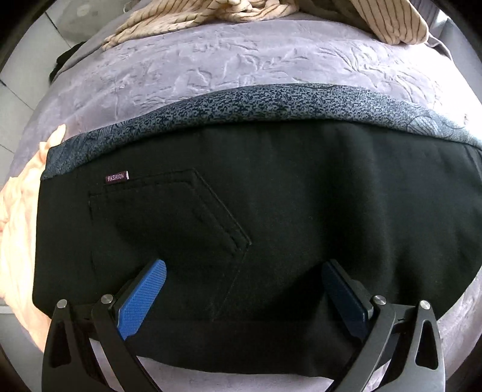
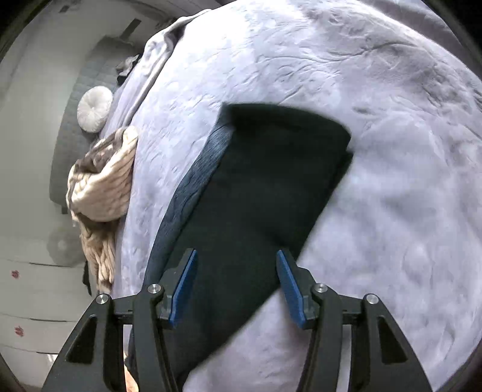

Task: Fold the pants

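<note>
At the bed's left edge in the left wrist view a soft peach cloth (image 1: 18,229) lies bunched, touching the black pants (image 1: 271,226). These are folded into a broad matte slab in the middle of the grey embossed bedspread (image 1: 211,69), with a stitched chevron back pocket (image 1: 174,226) and a small woven label (image 1: 117,176); a mottled blue-grey lining (image 1: 241,102) rims their far side. A cream striped garment (image 1: 229,12) is heaped at the far edge. The left gripper (image 1: 244,271) hangs over the pants, its textured blue pads (image 1: 144,292) spread wide, holding nothing. The right gripper (image 2: 236,265), jaws likewise parted and empty, hovers over the pants' narrow end.
</note>
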A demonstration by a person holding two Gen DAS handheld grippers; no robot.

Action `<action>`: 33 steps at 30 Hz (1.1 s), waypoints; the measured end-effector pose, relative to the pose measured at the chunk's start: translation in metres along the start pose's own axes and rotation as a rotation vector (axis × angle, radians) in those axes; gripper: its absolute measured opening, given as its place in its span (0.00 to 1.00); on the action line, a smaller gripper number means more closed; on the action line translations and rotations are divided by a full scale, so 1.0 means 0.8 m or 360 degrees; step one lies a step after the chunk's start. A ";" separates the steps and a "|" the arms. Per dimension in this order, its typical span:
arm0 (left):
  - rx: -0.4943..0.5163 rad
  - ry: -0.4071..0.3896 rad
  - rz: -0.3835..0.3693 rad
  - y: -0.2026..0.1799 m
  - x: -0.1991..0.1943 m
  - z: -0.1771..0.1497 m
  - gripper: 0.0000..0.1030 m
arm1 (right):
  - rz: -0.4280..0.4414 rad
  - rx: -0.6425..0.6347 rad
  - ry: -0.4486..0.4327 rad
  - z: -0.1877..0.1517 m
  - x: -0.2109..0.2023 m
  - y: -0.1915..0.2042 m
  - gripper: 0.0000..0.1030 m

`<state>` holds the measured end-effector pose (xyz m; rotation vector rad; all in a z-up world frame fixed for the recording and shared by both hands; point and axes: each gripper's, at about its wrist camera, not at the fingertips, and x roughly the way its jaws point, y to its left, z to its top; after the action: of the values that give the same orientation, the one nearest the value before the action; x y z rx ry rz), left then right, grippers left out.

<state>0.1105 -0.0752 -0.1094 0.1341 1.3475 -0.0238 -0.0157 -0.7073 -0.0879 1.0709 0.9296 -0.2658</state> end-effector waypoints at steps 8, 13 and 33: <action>-0.0005 0.0029 0.0059 -0.009 0.004 0.002 1.00 | -0.0021 0.0112 -0.0084 -0.006 -0.039 -0.039 0.54; -0.0002 0.0039 0.0079 -0.006 0.006 0.003 1.00 | 0.0099 0.0201 0.0010 0.010 -0.012 -0.067 0.54; 0.0064 0.0058 0.0144 -0.021 0.007 0.004 1.00 | -0.0035 -0.0084 -0.0010 0.049 -0.014 -0.002 0.13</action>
<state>0.1136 -0.0920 -0.1154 0.2304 1.3763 0.0278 -0.0034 -0.7435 -0.0741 1.0115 0.9384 -0.2610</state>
